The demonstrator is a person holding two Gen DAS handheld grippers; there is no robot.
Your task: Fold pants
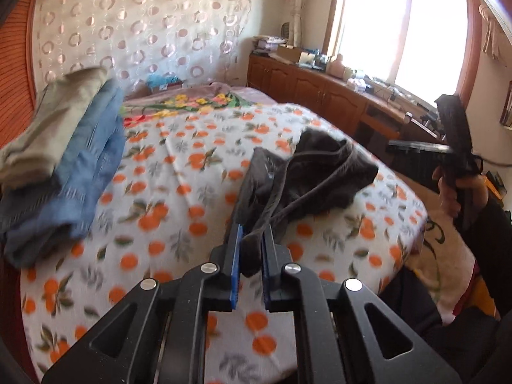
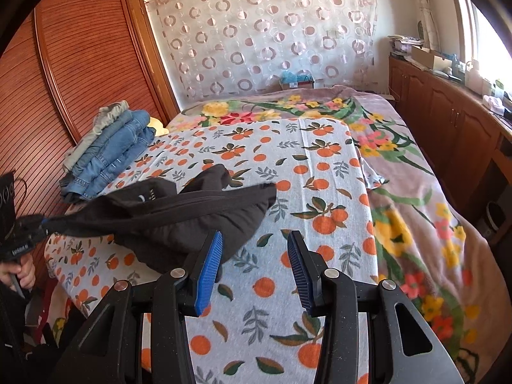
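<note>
your left claw [image 1: 251, 249] is clenched on a bunched edge of the dark charcoal fabric pants [image 1: 320, 176], which trail forward from its jaws in a loose heap over the orange-print white bedsheet [image 1: 179, 192]. your right claw [image 2: 254, 256] is released, jaws apart with nothing between them, and the pants lie just ahead of it and to its left. judged from this, the fold has barely begun: the garment is crumpled, not spread flat, and no crease is laid. a stack of folded blue denim and beige garments [image 2: 108, 147] sits well off to the left of the claws, likely pairs already done.

the left wrist view shows the pinch itself up close. the right wrist view shows the whole heap and a dark cord or seam across it, and your left hand [image 2: 19, 275] low at its left edge.
</note>
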